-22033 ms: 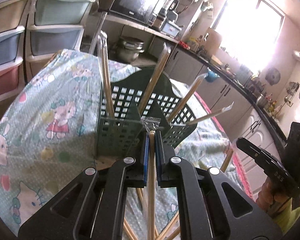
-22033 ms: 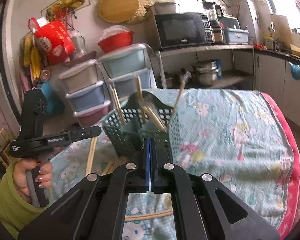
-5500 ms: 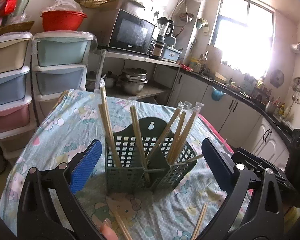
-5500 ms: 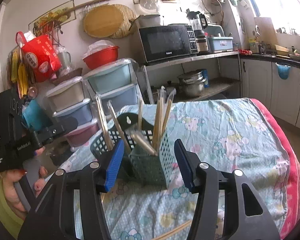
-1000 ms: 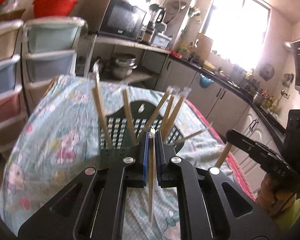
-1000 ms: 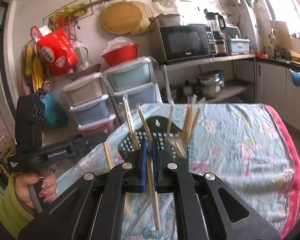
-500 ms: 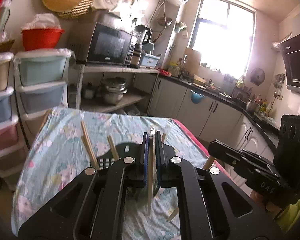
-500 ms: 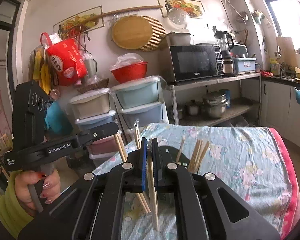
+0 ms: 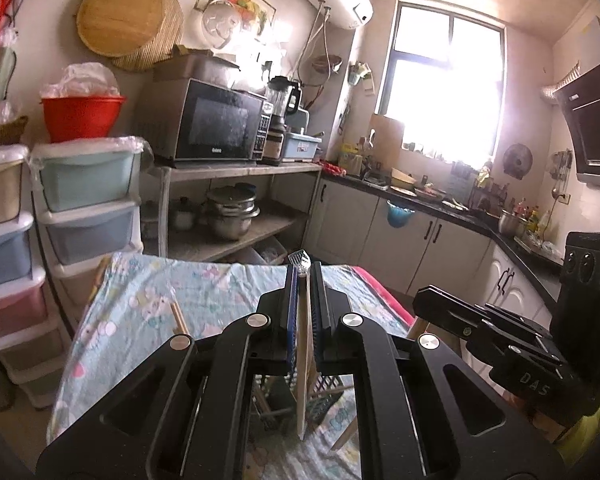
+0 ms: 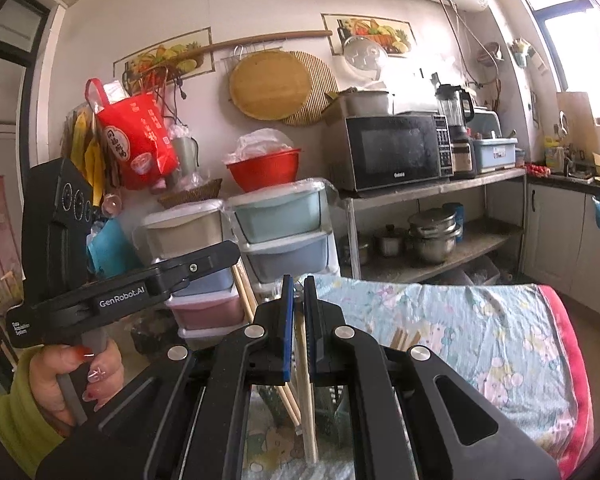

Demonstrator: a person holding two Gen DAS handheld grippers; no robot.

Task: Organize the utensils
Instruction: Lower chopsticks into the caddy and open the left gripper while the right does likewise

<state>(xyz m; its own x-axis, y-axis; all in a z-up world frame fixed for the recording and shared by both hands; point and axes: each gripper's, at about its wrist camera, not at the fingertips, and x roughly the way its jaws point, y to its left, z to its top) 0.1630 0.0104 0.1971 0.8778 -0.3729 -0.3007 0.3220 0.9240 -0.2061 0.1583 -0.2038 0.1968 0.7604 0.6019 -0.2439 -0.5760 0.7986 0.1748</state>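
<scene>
The left gripper (image 9: 305,276) points forward over the table (image 9: 148,300), only slightly below level, its jaws pinched on a wrapped chopstick (image 9: 303,360); the stick stands near upright between the blue pads, its clear wrapper tip just above them and its lower end hanging free below the gripper body; under that gripper, part of the green basket (image 9: 324,394) shows on the patterned cloth, with another stick (image 9: 178,317) rising at the left from behind the gripper's body; the right gripper (image 10: 296,288) is held likewise, nearly level, jaws pressed on its own chopstick (image 10: 306,380), which hangs down past the mechanism; beneath it, the basket's mesh (image 10: 336,396) and a few sticks leaning in it are partly seen; in the right wrist view, a hand (image 10: 80,372) in a yellow-green sleeve grips the left tool's handle from below, fingers curled round it, the tool held at the left and reaching toward the middle of the view; in the left wrist view, the right tool sits low at the right edge with a bit of the same sleeve (image 9: 588,428) under it; both grippers hang above the basket, which stands on the table.
</scene>
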